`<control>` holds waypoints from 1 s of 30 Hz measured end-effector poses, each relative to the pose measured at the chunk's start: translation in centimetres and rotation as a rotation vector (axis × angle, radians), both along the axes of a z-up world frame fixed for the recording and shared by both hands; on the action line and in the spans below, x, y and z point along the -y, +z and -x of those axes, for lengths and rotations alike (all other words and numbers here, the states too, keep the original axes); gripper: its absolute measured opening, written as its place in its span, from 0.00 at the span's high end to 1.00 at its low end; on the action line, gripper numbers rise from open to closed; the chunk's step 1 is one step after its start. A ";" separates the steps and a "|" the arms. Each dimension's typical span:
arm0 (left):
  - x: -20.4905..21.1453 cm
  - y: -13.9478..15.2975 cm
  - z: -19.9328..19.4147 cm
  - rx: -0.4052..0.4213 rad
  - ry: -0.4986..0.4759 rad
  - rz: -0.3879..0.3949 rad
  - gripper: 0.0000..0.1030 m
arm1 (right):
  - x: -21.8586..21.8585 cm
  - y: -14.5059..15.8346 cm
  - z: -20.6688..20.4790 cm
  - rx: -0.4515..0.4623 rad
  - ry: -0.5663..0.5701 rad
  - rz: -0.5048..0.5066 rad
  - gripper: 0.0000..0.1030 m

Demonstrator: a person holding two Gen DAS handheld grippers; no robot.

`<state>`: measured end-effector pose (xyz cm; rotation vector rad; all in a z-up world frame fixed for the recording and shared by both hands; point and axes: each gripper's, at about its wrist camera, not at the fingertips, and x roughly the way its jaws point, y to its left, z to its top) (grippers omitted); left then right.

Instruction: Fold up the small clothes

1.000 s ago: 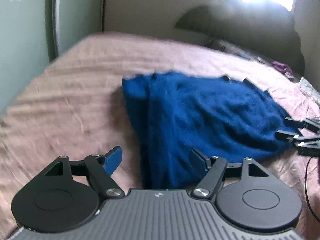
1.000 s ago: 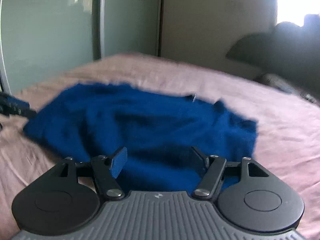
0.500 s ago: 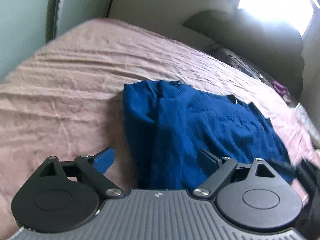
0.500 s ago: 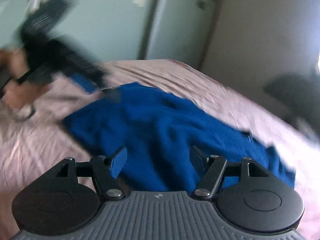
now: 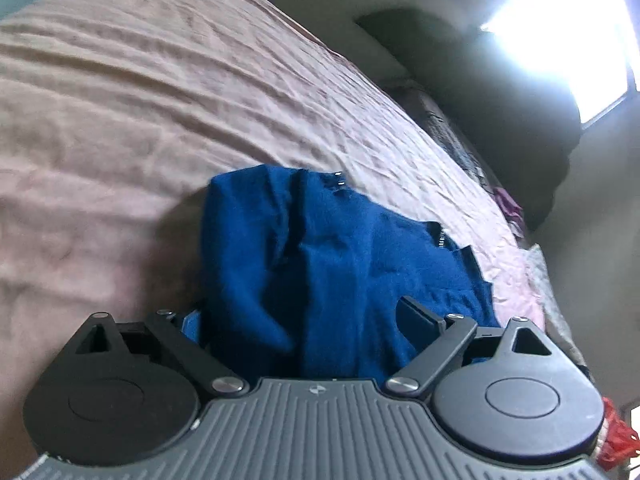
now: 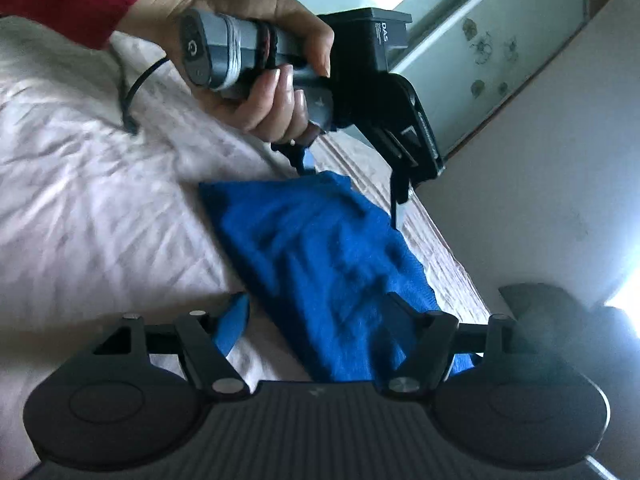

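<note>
Blue jumper [image 5: 340,272] lies half-folded on the bed [image 5: 140,100], right ahead of both grippers. Left gripper [image 5: 304,320]: jaws spread wide, cloth bunched between them but pads not pressing, so nothing held. Right gripper [image 6: 320,320]: jaws opening, jumper edge between them, no pinch either. Left hand [image 6: 256,60] shows beyond the jumper's far corner in the right view. Risks: knit is thick and rumpled, so closing here likely grabs several layers and drags the existing fold open; uneven grabs would skew the next fold.
</note>
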<state>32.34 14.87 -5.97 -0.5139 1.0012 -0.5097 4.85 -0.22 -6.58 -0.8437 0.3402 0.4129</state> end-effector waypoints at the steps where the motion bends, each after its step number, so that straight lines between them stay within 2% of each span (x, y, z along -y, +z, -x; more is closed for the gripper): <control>1: 0.2 -0.1 -0.4 -0.003 -0.012 0.006 0.11 | -0.4 0.0 -0.7 -0.004 -0.011 -0.014 0.29; 7: 1.8 -0.2 -2.2 0.018 -0.051 -0.013 0.13 | -2.7 -0.3 -3.9 0.016 -0.054 -0.040 0.29; 9: 2.4 -0.2 -2.6 0.032 -0.054 -0.035 0.20 | -3.1 -0.4 -4.5 0.026 -0.048 -0.044 0.30; 11: 2.7 -0.3 -2.9 0.038 -0.051 -0.053 0.34 | -3.4 -0.7 -4.6 0.021 -0.034 -0.047 0.35; 12: 2.8 -0.3 -3.1 0.042 -0.048 -0.064 0.38 | -3.4 -0.8 -4.8 0.015 -0.025 -0.050 0.44; 13: 2.9 -0.3 -3.1 0.045 -0.044 -0.076 0.47 | -3.4 -0.8 -4.8 0.009 -0.015 -0.051 0.54; 15: 3.0 -0.4 -3.1 0.050 -0.040 -0.098 0.55 | -3.6 -1.2 -4.4 0.010 0.010 -0.039 0.66; 16: 3.0 -0.4 -3.1 0.052 -0.036 -0.106 0.66 | -3.8 -1.4 -4.1 0.017 0.023 -0.025 0.72; 17: 3.0 -0.4 -3.1 0.054 -0.031 -0.117 0.72 | -4.0 -1.7 -3.9 0.026 0.034 -0.011 0.75; 19: 2.9 -0.4 -3.0 0.057 -0.023 -0.138 0.75 | -4.3 -2.0 -3.6 0.037 0.055 0.012 0.84; 22: 3.0 -0.2 -2.7 0.071 -0.013 -0.165 0.77 | -4.1 -1.9 -3.2 0.046 0.074 0.014 0.90; 24: 3.5 0.0 -2.3 0.087 -0.006 -0.193 0.77 | -3.8 -1.7 -3.1 0.044 0.084 -0.008 0.91; 27: 4.1 0.6 -1.9 0.110 -0.002 -0.231 0.79 | -2.6 -0.8 -3.3 0.016 0.083 -0.087 0.92; 30: 4.3 1.3 -1.5 0.119 0.012 -0.241 0.80 | -1.3 1.0 -4.3 -0.041 0.063 -0.216 0.92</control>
